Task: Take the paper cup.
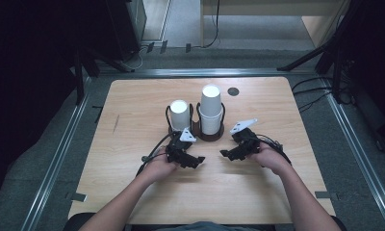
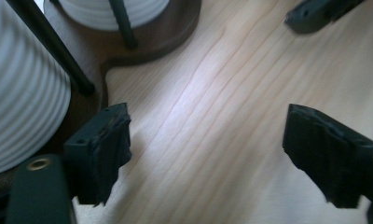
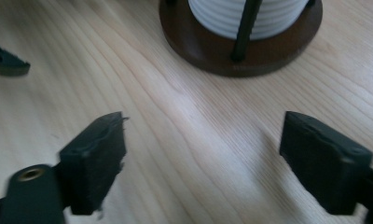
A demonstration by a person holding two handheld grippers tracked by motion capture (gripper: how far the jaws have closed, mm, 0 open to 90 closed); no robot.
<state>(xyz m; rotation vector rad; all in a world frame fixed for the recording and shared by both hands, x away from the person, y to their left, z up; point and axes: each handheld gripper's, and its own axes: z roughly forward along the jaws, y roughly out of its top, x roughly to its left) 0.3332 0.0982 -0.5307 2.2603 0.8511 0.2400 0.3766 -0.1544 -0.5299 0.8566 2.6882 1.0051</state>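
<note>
Two grippers rest low over the wooden counter [image 1: 133, 192], each held in one of the person's hands, with bare wood between them and the near edge. The left gripper [image 1: 196, 160] sits just in front of the cup holder [image 1: 211, 136], its jaws spread wide with nothing between them; in the left gripper view [image 2: 208, 149] plain wood shows across the gap. The right gripper [image 1: 227, 153] lies a little to the right, jaws likewise wide apart and empty, and its own view [image 3: 203, 158] shows open grain between the pads. The two gripper tips point toward each other, near but apart.

Just beyond them stands the dark brown holder with thin black uprights, its two round bases joined. The left compartment holds a short white ribbed cup [image 1: 180, 114], upside down; the right one holds a taller stack of cups [image 1: 211, 109]. The left gripper's near jaw is close beside the holder's base edge, though whether they touch cannot be told.

Farther back, open counter runs to the far edge, broken by a small dark round disc [image 1: 233, 91]. Wide free wood lies to both sides of the holder.
</note>
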